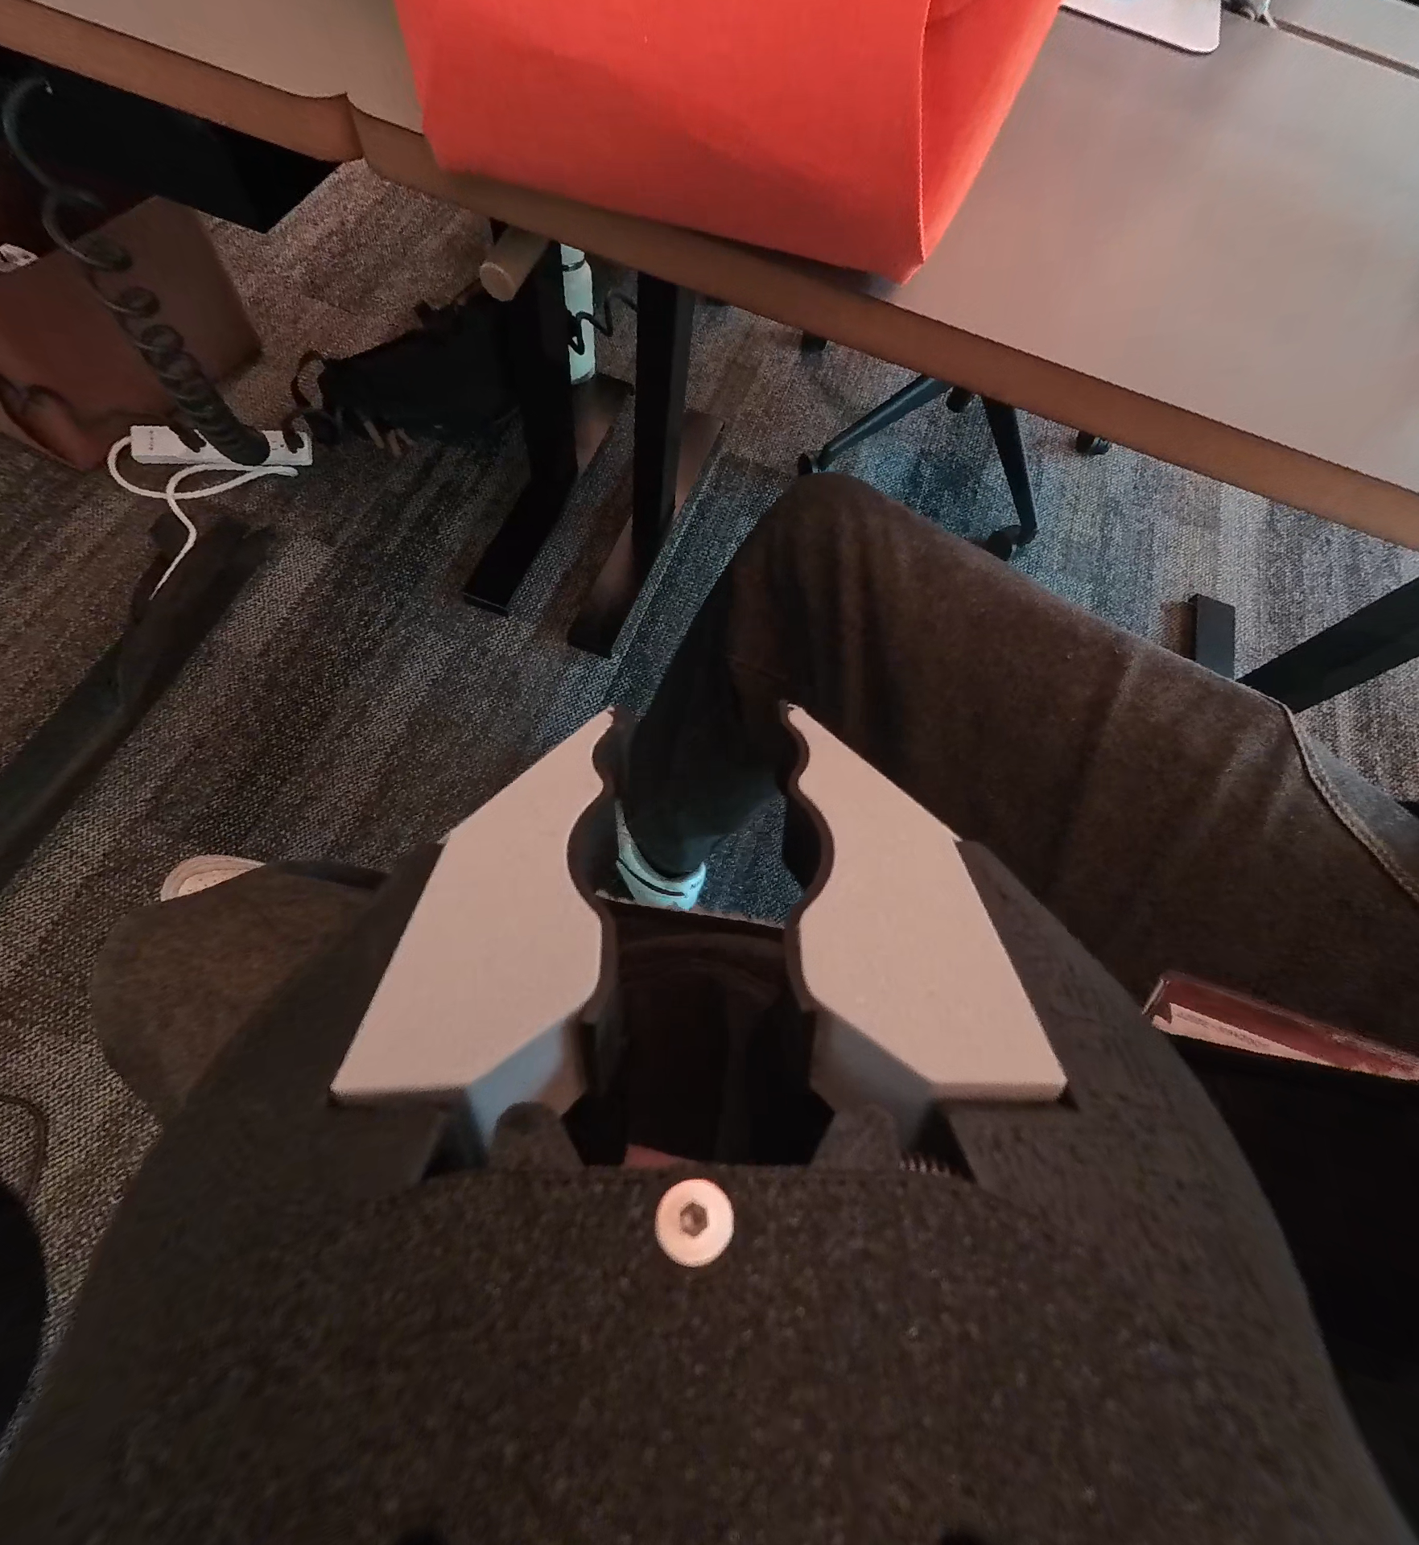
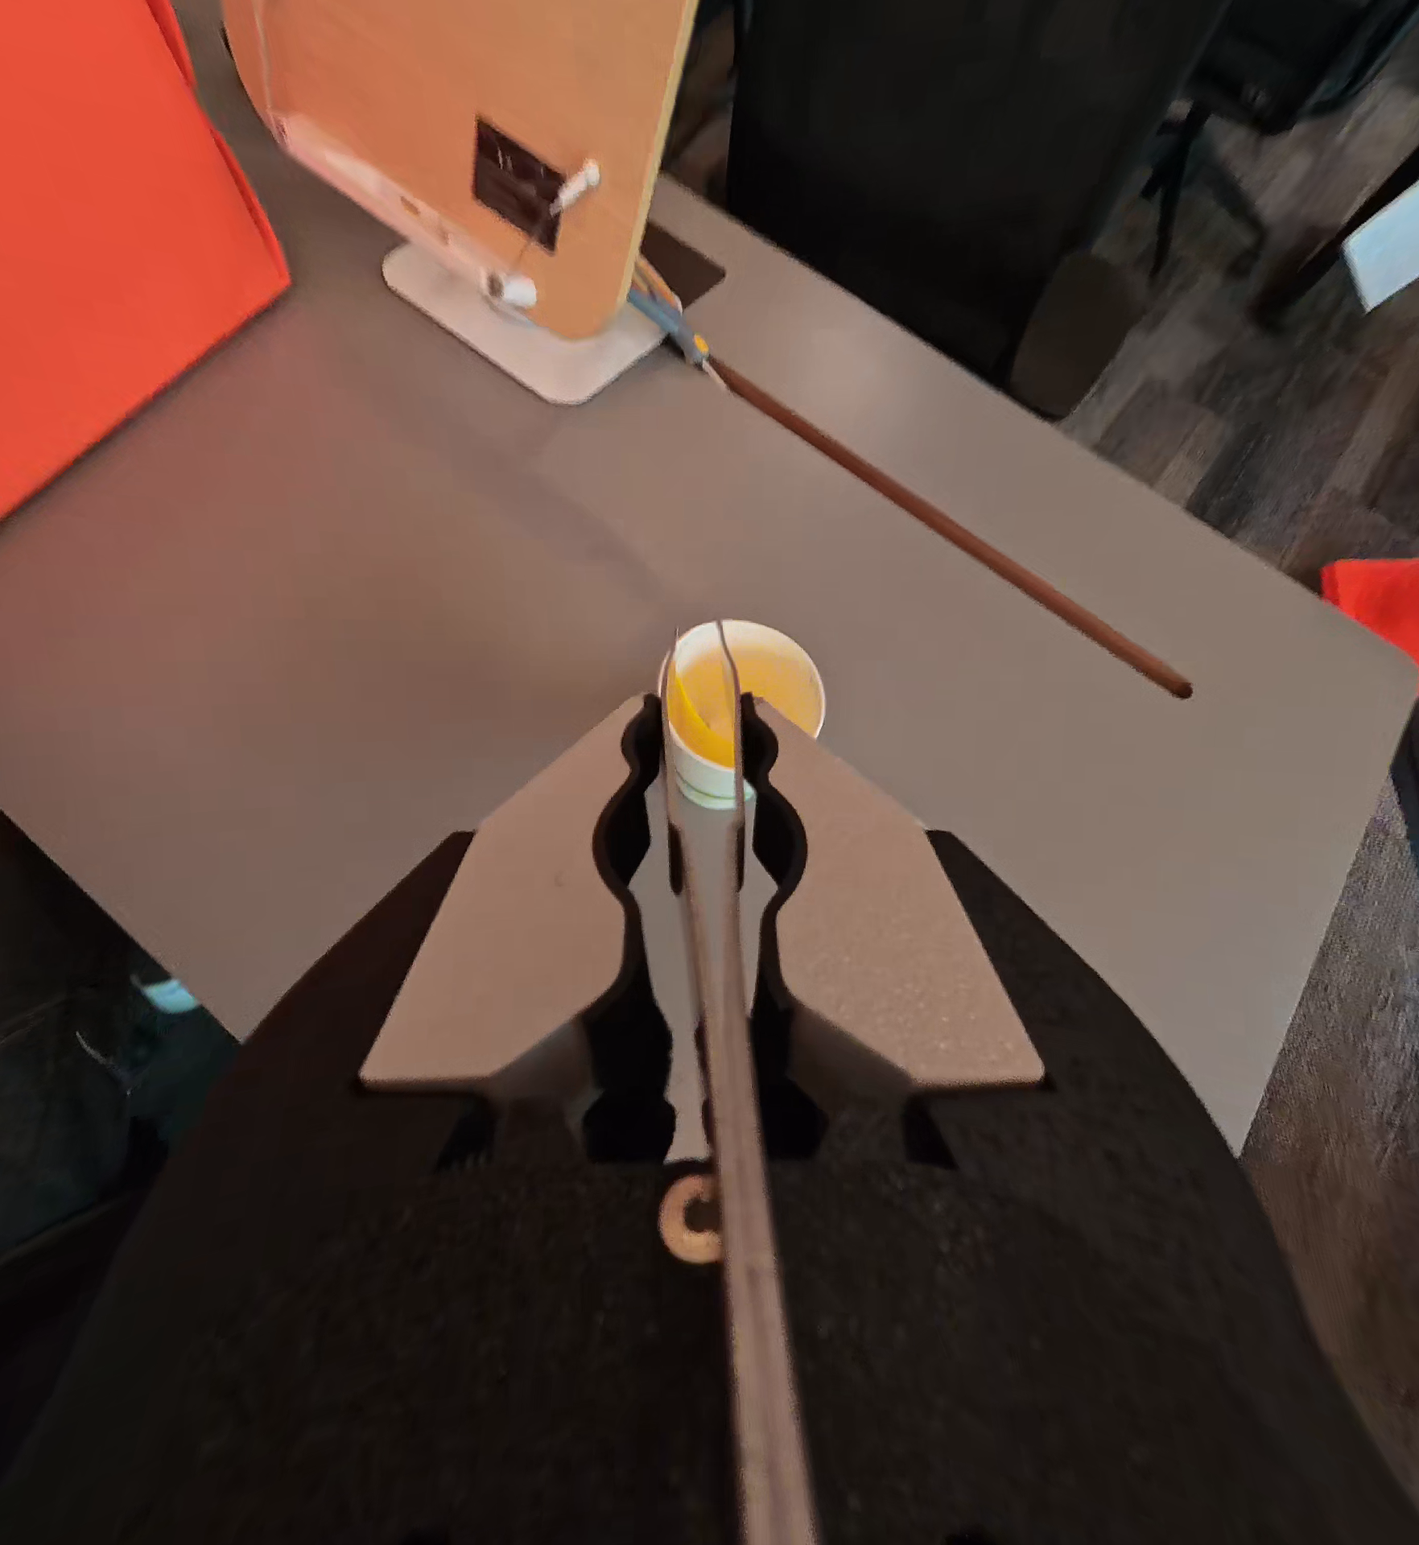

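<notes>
Here, right gripper [image 2: 699,711]: being kept nearly closed on a thin metal utensil handle [image 2: 718,961], its tip being dipped into the white paper cup [image 2: 773,669].
Cup: being seen on the grey desk [image 2: 354,543], well in front of the monitor stand [image 2: 522,334]; light, crushable.
Handle: stiff, slick, flat; best gripped mid-shaft.
Left gripper [image 1: 697,727]: being held partly open, empty, below the desk edge, over a trousered leg [image 1: 982,669].

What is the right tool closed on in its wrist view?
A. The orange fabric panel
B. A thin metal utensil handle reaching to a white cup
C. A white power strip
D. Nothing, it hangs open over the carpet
B: the right tool is shut on a thin metal utensil handle whose far end reaches the white cup of yellow liquid on the grey table.
</notes>
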Demonstrator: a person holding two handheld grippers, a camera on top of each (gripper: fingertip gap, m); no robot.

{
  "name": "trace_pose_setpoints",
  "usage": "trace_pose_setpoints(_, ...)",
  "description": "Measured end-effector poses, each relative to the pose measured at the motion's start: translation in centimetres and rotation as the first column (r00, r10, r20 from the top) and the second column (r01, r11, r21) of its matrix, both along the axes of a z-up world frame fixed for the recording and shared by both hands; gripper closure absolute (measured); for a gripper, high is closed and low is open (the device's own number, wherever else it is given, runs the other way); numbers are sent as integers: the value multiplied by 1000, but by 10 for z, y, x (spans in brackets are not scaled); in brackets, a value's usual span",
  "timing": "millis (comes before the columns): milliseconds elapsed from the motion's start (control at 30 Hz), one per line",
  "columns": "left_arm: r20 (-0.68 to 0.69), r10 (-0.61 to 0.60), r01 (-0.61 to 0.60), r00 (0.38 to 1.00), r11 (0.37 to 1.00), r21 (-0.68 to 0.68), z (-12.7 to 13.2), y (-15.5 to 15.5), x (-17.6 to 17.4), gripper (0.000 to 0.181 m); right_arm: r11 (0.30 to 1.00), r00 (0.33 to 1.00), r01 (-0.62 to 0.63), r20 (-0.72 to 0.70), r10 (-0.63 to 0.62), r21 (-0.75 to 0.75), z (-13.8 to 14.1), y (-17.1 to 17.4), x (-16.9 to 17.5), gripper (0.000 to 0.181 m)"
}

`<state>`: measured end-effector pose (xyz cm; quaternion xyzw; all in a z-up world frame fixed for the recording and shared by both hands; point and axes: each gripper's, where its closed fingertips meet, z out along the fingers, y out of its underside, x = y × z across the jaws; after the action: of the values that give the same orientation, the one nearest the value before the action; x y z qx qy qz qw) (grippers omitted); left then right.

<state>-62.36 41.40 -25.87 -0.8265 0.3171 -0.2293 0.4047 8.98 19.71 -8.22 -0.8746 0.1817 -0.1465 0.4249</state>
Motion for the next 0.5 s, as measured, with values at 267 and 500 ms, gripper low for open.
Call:
trace_pose_setpoints(267, -3, 1, -1, 1000, 1000, 3, 0, 0, -1, 146, 957, 949, -93, 316, 1, 275, 61, -19, -55, 165)
trace_pose_setpoints(500, -1, 4, -4, 1000, 1000, 5, 1, 0, -3, 146, 810, 748, -392, 663, 5, 436, 104, 10, -168, 166)
